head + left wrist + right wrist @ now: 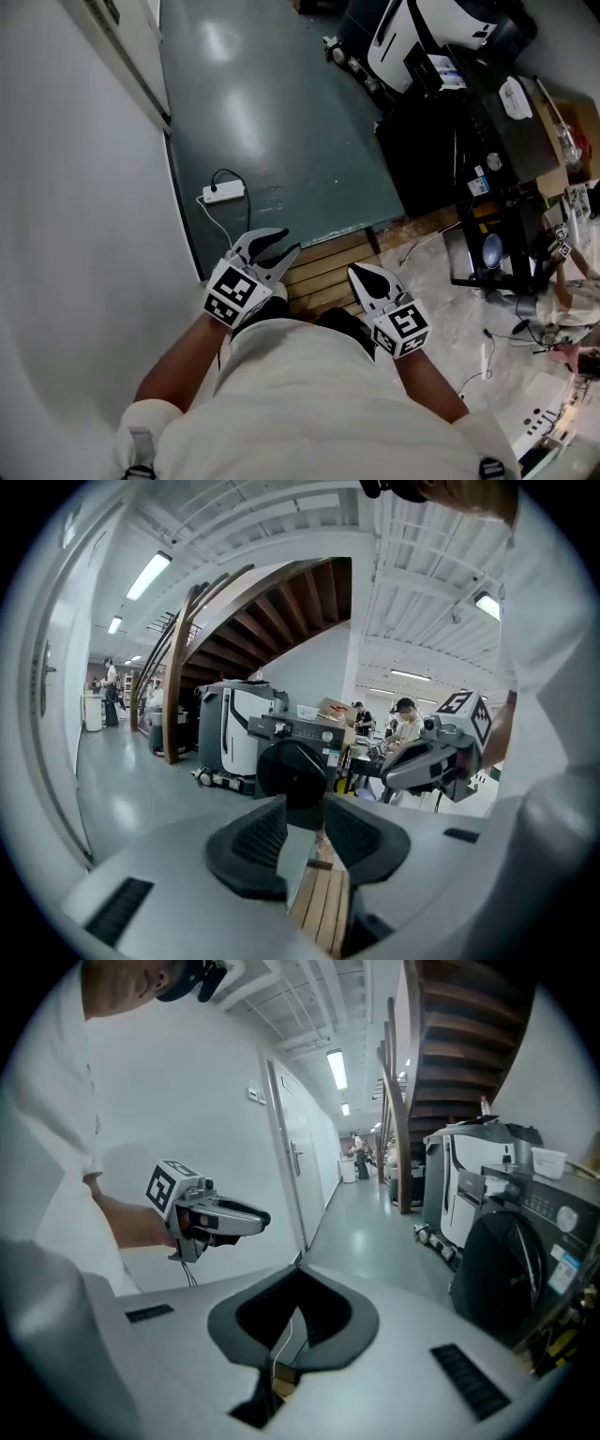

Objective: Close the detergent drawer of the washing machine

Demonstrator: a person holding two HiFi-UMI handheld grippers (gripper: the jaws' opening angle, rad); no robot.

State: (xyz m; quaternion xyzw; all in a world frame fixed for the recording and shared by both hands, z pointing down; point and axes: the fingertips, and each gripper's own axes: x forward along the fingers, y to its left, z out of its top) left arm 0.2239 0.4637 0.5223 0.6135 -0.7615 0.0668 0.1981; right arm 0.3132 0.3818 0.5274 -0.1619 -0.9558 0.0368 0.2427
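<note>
The left gripper (289, 241), a white two-fingered tool with a black-and-white marker cube, is held in front of the person's waist. Below it is the near edge of the glossy grey-green floor (272, 112). Its black ribbed fingers (260, 836) stand spread with nothing between them. Only the pale wooden slatted platform (328, 270) shows through the gap.

The right gripper (359, 273), a tool of the same kind, is just beside the left one at about the same height, and the two do not touch. Its fingers (349, 1326) are pressed together at the tips and pinch nothing.

The dark grey front-loading washing machine (295, 766) with a round black door stands well ahead of both grippers, beyond the platform on the right side of the floor. Neither gripper touches it. Its control panel (298, 727) faces the left gripper view, but the detergent drawer is too small there to tell whether it is out or pushed in. In the right gripper view the machine sits at the right edge.

A white power strip (223, 192) lies on the floor close to the white wall (75, 187) at the floor's left edge.
</note>
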